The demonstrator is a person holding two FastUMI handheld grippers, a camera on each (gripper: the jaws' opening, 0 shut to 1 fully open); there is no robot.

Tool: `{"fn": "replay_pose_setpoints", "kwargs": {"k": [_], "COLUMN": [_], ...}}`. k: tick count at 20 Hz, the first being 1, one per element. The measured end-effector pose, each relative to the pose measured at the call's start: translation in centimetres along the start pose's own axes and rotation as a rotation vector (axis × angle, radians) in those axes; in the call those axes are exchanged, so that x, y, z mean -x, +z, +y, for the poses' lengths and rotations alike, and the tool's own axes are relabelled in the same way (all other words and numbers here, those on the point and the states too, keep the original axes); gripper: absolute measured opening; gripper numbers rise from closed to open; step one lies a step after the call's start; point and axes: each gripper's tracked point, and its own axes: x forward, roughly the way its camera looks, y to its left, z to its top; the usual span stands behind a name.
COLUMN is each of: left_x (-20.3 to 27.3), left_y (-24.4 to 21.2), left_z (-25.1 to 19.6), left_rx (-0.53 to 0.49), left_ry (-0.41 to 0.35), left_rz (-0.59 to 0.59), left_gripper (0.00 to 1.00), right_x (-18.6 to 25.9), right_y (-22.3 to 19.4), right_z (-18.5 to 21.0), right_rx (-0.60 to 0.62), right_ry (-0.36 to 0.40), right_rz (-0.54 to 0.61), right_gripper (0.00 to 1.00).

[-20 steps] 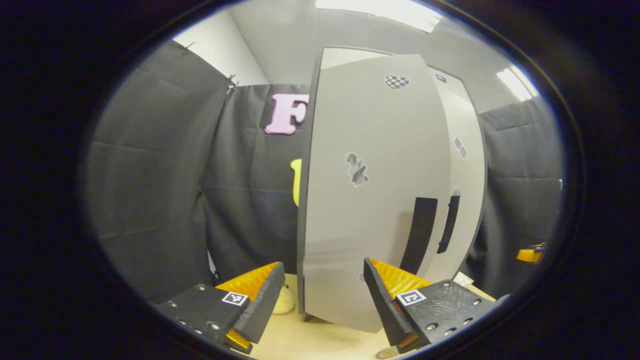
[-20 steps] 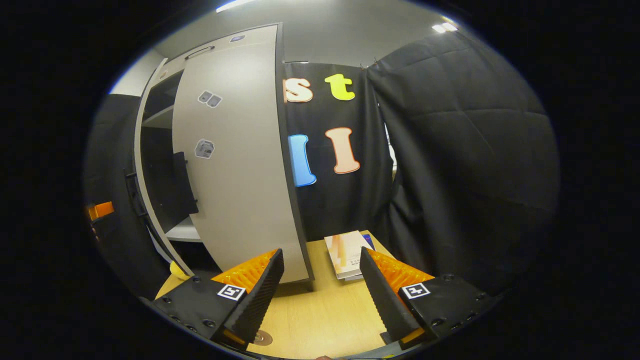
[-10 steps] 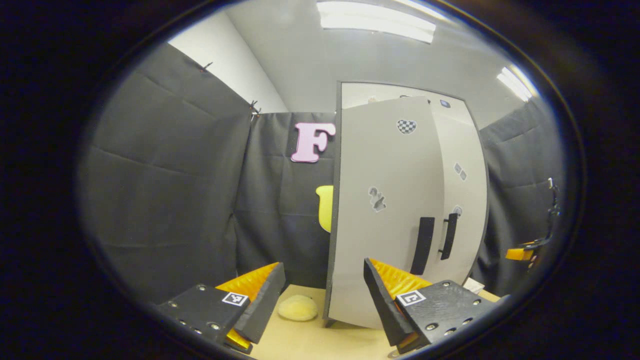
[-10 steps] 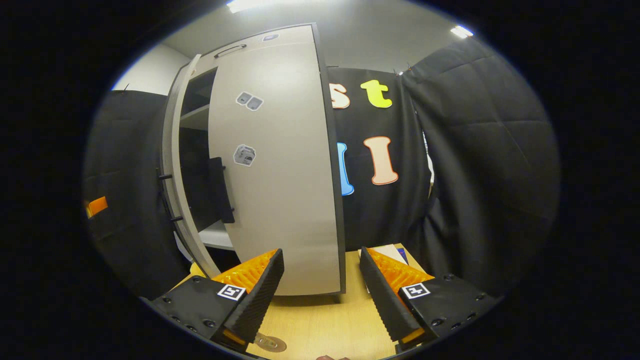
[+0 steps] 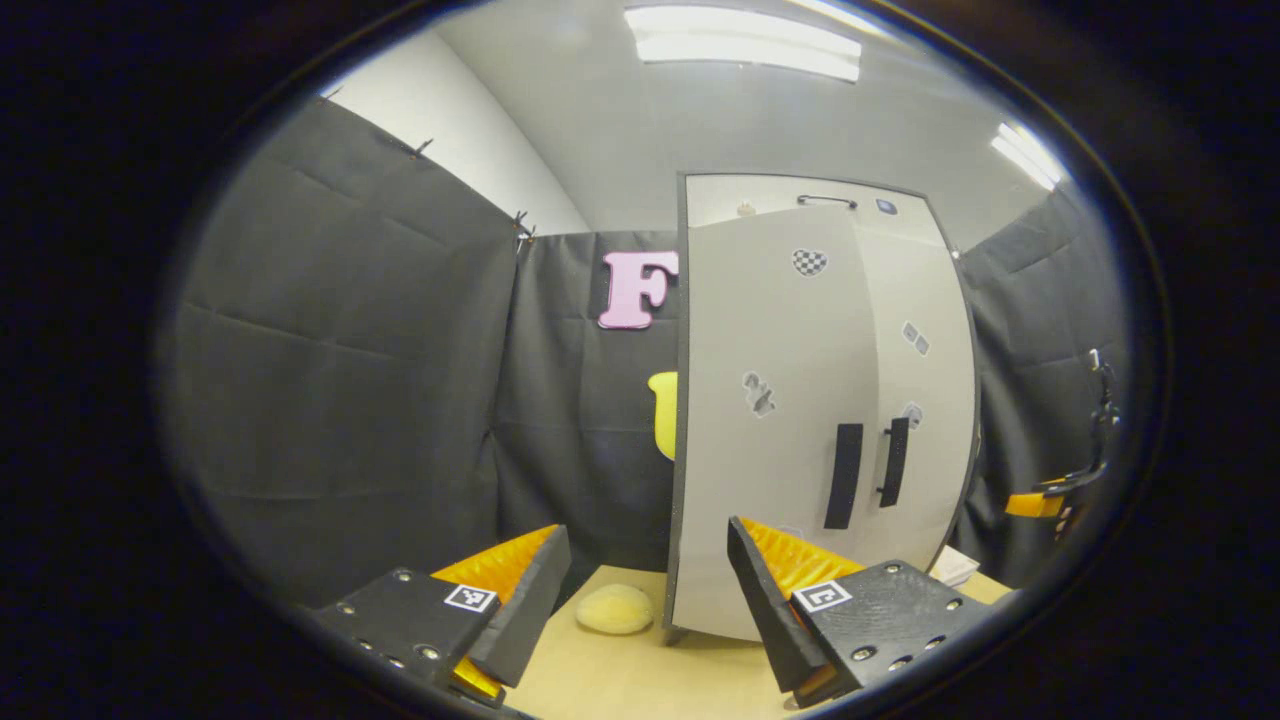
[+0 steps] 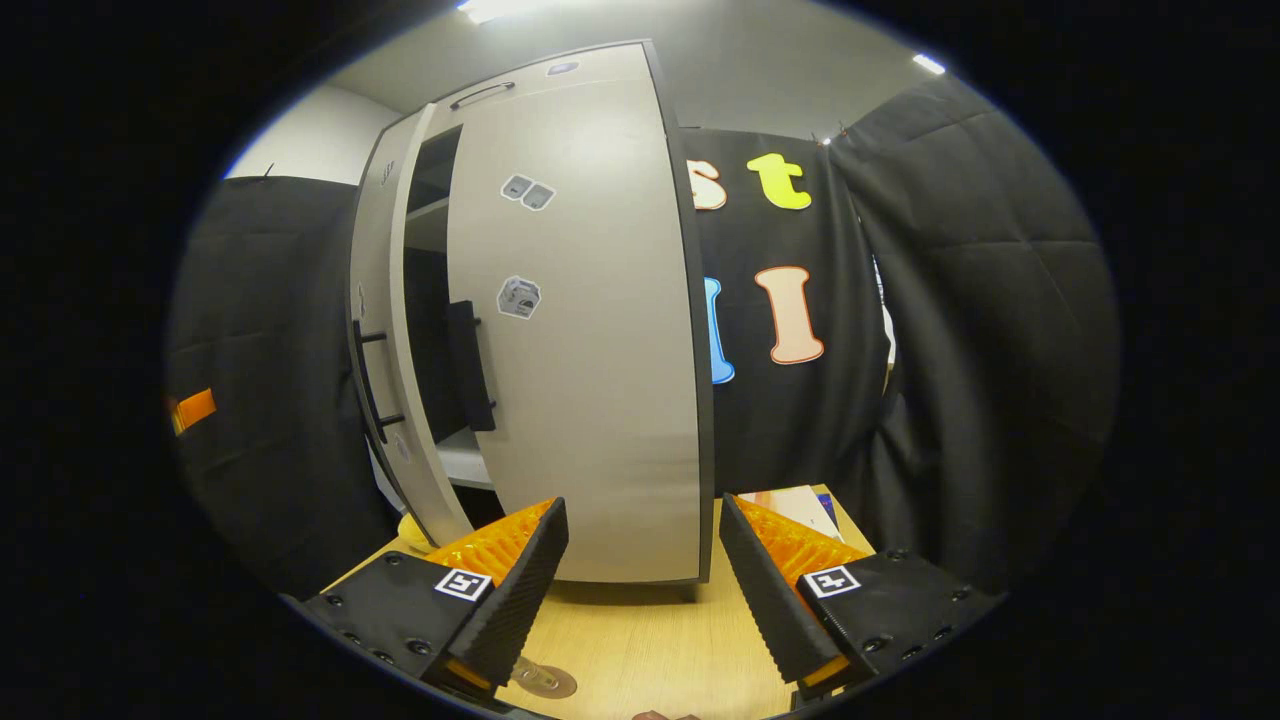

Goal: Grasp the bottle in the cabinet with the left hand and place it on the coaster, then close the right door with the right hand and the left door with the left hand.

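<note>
A: Where do the cabinet point(image 5: 790, 400) doors stand?

B: In the left gripper view the left door point(image 5: 770, 450) sits almost against the cabinet front, its dark handle point(image 5: 843, 462) just beside the handle point(image 5: 893, 462) of the right door point(image 5: 925, 400). In the right gripper view the right door point(image 6: 590, 350) faces the camera and a dark gap shows between it and the left door point(image 6: 385, 330), with a shelf point(image 6: 465, 465) visible inside.

A: And the grippers?

B: The left gripper point(image 5: 640, 590) has its fingers spread wide with nothing between them, low over the table point(image 5: 640, 680) in front of the left door. The right gripper point(image 6: 640, 580) is likewise spread and empty, in front of the right door's lower edge.

A: The bottle and coaster?

B: I cannot make out a bottle. A small round disc point(image 6: 543, 681) lies on the table point(image 6: 640, 640) by the right gripper's left finger; I cannot tell whether it is the coaster.

A: Anything else?

B: A pale yellow lump point(image 5: 614, 609) lies on the table left of the cabinet, and a book point(image 6: 797, 505) lies to the cabinet's right.
</note>
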Motion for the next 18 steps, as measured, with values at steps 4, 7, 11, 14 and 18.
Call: {"fn": "replay_pose_setpoints", "kwargs": {"k": [4, 7, 11, 14, 18], "left_x": [1.2, 1.8, 2.9, 3.7, 2.9], "left_y": [-0.1, 0.2, -0.3, -0.6, 0.3], "left_z": [-1.5, -3.3, -5.8, -7.2, -7.2], "left_rx": [0.013, 0.012, -0.007, 0.023, 0.054], "left_ry": [0.014, 0.010, -0.014, -0.064, -0.079], "left_rz": [0.011, 0.003, 0.020, 0.037, 0.024], "left_gripper": [0.94, 0.95, 0.95, 0.95, 0.91], "right_x": [0.6, 1.0, 2.0, 2.9, 3.4], "right_y": [0.1, 0.2, 0.1, -0.9, -2.5], "right_z": [-1.1, -2.5, -4.1, -5.0, -5.8], "right_rx": [0.026, 0.032, 0.028, 0.036, 0.034], "right_ry": [0.020, 0.024, 0.025, 0.009, -0.015], "right_rz": [-0.008, -0.018, -0.035, -0.028, -0.008], "right_gripper": [0.98, 0.98, 0.98, 0.98, 0.97]}}
